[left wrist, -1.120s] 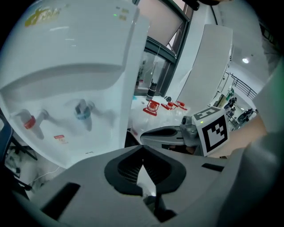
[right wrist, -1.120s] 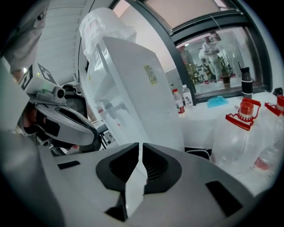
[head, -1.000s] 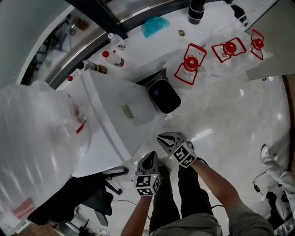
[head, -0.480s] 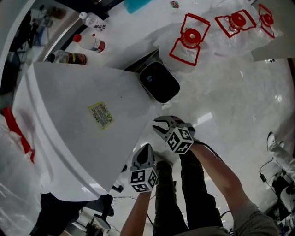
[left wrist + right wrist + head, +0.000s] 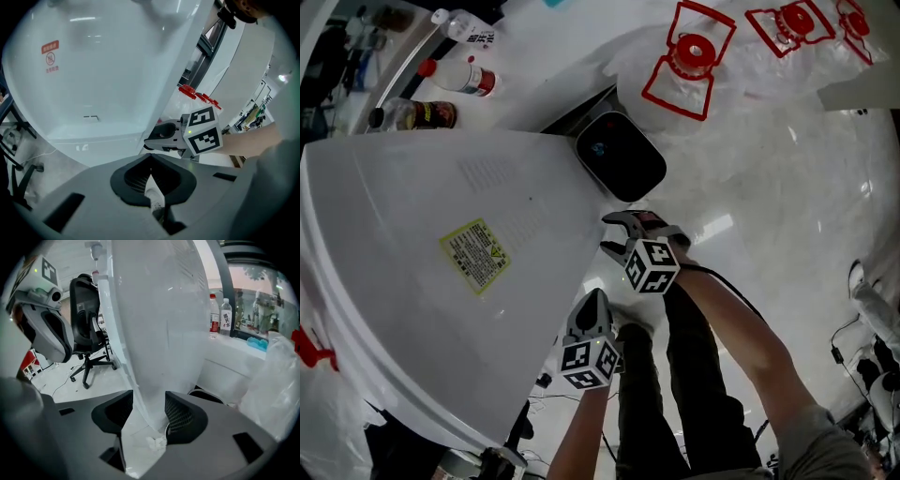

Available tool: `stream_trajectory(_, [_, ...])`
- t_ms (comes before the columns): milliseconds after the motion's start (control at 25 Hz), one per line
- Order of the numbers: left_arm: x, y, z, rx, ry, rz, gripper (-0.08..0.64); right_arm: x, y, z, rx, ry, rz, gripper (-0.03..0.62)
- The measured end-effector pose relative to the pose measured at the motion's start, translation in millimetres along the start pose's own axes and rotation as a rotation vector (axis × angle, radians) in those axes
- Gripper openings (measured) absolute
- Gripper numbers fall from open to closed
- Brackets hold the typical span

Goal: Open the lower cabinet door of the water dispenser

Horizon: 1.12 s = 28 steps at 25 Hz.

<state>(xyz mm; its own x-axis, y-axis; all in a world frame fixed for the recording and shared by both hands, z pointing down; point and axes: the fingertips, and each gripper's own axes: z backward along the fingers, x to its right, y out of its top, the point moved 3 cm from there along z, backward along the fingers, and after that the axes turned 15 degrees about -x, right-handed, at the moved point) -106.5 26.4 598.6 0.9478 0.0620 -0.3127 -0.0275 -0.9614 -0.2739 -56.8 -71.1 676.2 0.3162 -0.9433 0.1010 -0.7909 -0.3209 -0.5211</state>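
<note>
Water dispenser (image 5: 422,281) stands upright. Left gripper (image 5: 150,172), before its front face, has its jaws closed together, empty. Right gripper (image 5: 148,414), at the dispenser's corner edge, is opening, that edge between its jaws, unpressed. Lower cabinet door (image 5: 103,93) appears flush, closed.

Office: swivel chair (image 5: 87,329), water dispenser (image 5: 422,309), glossy floor (image 5: 769,187).

Head view looks down; both gripper views face the dispenser (image 5: 422,309).
</note>
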Motion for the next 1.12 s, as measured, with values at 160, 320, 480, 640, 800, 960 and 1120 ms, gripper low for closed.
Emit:
stream_trajectory(160, [-4, -2, -3, -0.014, 0.006, 0.012, 0.009, 3, 2, -6, 0.004, -0.001, 0.038, 0.198])
stream_trajectory(320, [-3, -5, -7, -0.024, 0.0, 0.021, 0.009, 2, 3, -9, 0.013, -0.002, 0.09, 0.193])
stream_trajectory(480, [-4, -8, -10, -0.026, -0.001, 0.039, 0.009, 2, 2, -9, 0.02, 0.008, 0.08, 0.163])
stream_trajectory(640, [0, -11, -11, -0.031, -0.009, 0.038, 0.009, 1, 1, -8, 0.012, 0.008, 0.064, 0.155])
stream_trajectory(800, [-1, -15, -8, -0.025, -0.007, 0.044, 0.009, 0, 0, -8, 0.011, 0.005, 0.038, 0.144])
stream_trajectory(960, [-3, -18, -5, -0.018, -0.005, 0.045, 0.009, -3, -1, -7, 0.016, -0.011, 0.001, 0.132])
stream_trajectory(1120, [-5, -25, -1, -0.013, -0.01, 0.046, 0.009, -11, -8, -4, 0.015, -0.016, -0.025, 0.129])
